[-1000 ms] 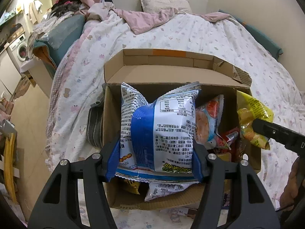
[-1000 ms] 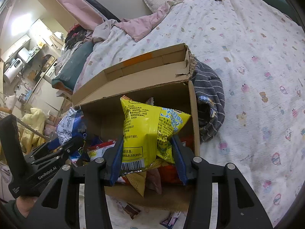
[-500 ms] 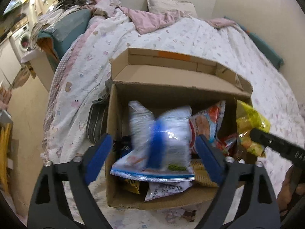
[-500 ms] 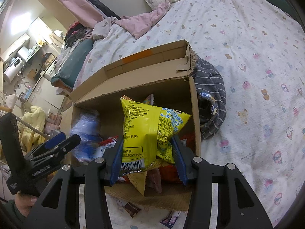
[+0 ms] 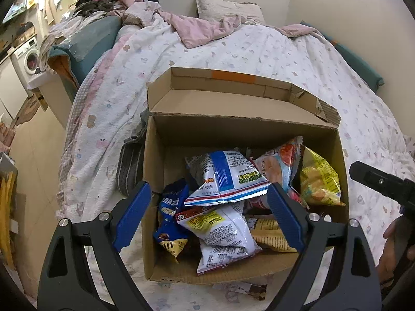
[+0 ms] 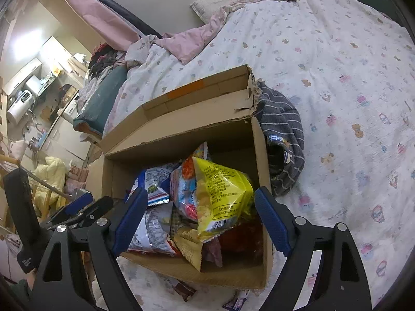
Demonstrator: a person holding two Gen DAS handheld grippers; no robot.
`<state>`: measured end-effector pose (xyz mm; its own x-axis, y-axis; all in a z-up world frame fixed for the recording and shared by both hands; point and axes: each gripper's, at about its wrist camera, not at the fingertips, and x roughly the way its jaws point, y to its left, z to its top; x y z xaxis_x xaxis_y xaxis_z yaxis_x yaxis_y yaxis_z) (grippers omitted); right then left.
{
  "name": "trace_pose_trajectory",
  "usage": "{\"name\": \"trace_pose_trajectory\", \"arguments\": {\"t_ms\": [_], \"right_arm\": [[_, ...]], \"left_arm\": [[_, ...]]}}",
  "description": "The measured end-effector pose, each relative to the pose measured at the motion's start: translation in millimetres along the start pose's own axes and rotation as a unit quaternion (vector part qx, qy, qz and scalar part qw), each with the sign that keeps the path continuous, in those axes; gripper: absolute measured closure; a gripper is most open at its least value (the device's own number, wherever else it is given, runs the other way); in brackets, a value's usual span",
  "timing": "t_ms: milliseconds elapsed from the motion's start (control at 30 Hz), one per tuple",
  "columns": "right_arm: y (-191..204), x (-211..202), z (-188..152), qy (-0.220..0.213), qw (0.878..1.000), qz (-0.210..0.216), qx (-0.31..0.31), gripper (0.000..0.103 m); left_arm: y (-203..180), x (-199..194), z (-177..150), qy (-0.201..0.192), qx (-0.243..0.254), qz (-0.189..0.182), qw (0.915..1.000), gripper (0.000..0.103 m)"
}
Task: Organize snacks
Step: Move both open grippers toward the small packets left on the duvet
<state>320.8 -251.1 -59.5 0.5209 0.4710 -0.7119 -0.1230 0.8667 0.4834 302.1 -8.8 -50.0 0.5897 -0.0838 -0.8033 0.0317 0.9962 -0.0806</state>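
yellow bag point(image 6: 220, 194): small print, unreadable | pink packet point(image 5: 275, 165): "LAKES"

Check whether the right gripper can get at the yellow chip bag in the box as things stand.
Probably yes. The right gripper is open directly over the yellow chip bag, which lies on top of the pile in the cardboard box with nothing covering it.

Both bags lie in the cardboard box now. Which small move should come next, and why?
Probably lift both tools up and back from the box. The left tool and right tool have just opened; the blue-white bag and yellow bag rest loose on the pile.
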Motion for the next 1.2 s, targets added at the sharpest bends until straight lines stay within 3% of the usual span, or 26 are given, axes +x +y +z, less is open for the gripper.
{"name": "trace_pose_trajectory", "arguments": {"t_ms": [400,767,1200], "right_arm": [[-1,-14,-3,-0.010,1.000,0.005,-0.003,0.016],[-8,-45,-21,-0.034,0.999,-0.007,0.020,0.016],[-16,-81,-61,-0.031,0.999,-0.023,0.032,0.016]], "left_arm": [[-1,-14,-12,-0.006,0.001,0.012,0.9999,0.014],[-13,-51,-40,-0.031,0.044,0.033,0.9980,0.014],[-8,-71,-76,-0.015,0.019,0.022,0.9994,0.014]]}}
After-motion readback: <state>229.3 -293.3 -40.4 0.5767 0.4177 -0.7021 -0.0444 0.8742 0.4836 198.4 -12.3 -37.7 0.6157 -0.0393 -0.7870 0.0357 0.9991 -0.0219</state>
